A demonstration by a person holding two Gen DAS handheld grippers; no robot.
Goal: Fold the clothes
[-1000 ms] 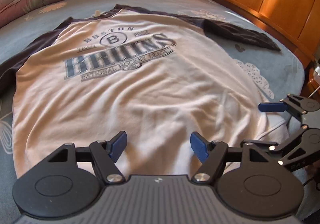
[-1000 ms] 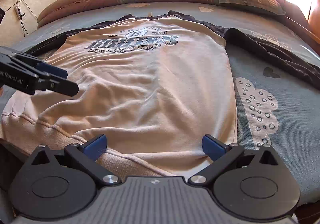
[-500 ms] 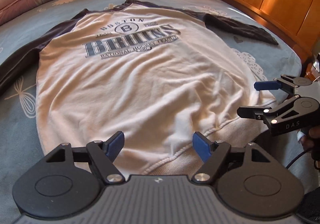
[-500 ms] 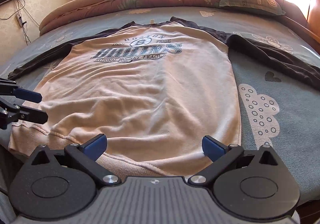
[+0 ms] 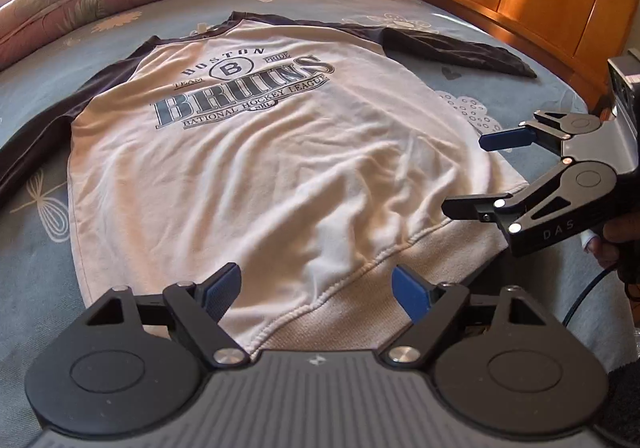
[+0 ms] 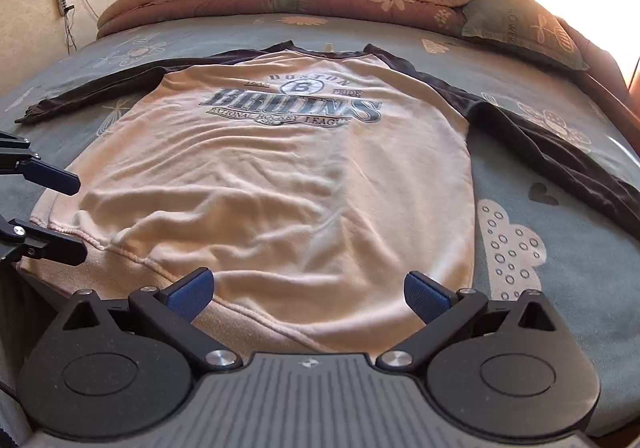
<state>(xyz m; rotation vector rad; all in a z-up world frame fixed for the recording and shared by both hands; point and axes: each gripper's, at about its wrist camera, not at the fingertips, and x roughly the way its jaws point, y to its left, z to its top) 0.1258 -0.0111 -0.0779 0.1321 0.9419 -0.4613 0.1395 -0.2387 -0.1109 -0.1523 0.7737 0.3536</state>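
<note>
Both grippers have been drawn back toward the bed's near edge. The left gripper [image 5: 316,290] is held released above the ribbed hem, and the right gripper [image 6: 306,290] is likewise spread and empty beside the hem's right corner. The cream long-sleeved sweatshirt with dark sleeves [image 5: 256,160] is seen flat, print up, unfolded on the blue patterned bedsheet [image 6: 560,248]; a hem grasp is judged possible next.

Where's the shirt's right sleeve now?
Right wrist view: the dark right sleeve lies stretched across the bedsheet toward the right edge, just past the cloud print.
</note>
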